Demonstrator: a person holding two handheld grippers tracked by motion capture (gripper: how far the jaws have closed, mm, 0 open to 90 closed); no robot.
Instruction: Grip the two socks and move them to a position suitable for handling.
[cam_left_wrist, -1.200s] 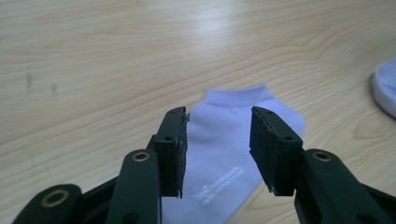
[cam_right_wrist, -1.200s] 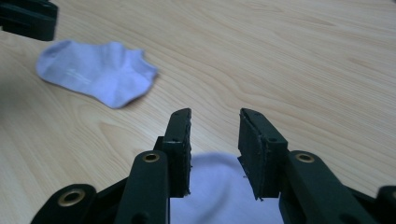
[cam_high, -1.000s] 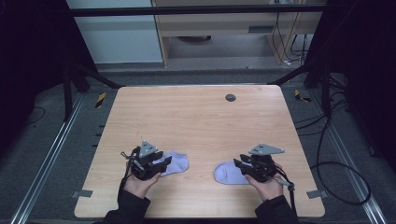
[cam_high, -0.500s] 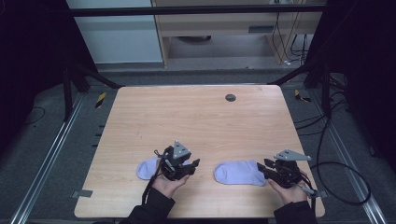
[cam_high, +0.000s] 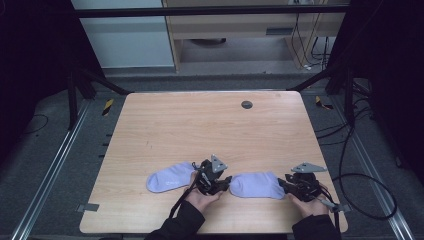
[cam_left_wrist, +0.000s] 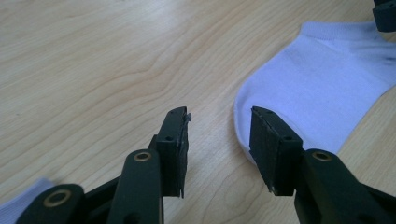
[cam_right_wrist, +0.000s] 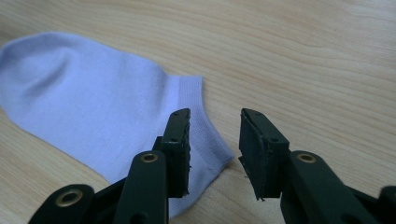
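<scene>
Two pale lilac ankle socks lie flat near the table's front edge. The left sock (cam_high: 169, 178) is just left of my left gripper (cam_high: 226, 182); a corner of it (cam_left_wrist: 18, 205) shows behind the jaws. My left gripper (cam_left_wrist: 219, 119) is open and low over the wood, its right jaw at the toe of the right sock (cam_left_wrist: 327, 88). The right sock (cam_high: 256, 185) stretches between both grippers. My right gripper (cam_high: 284, 185) faces its cuff. In the right gripper view the open right gripper (cam_right_wrist: 215, 116) has its left jaw over the cuff of the sock (cam_right_wrist: 88, 98), holding nothing.
The wooden table (cam_high: 200, 125) has a small dark round insert (cam_high: 246, 104) near its far edge. Black frame posts and cables (cam_high: 350, 150) stand around the table's right side. The other gripper's jaw tip (cam_left_wrist: 385, 14) shows beyond the sock's cuff.
My left gripper has travelled right, across the left sock, to the right sock's toe. My right gripper moved right, then slightly back; the right sock now lies longer and farther right.
</scene>
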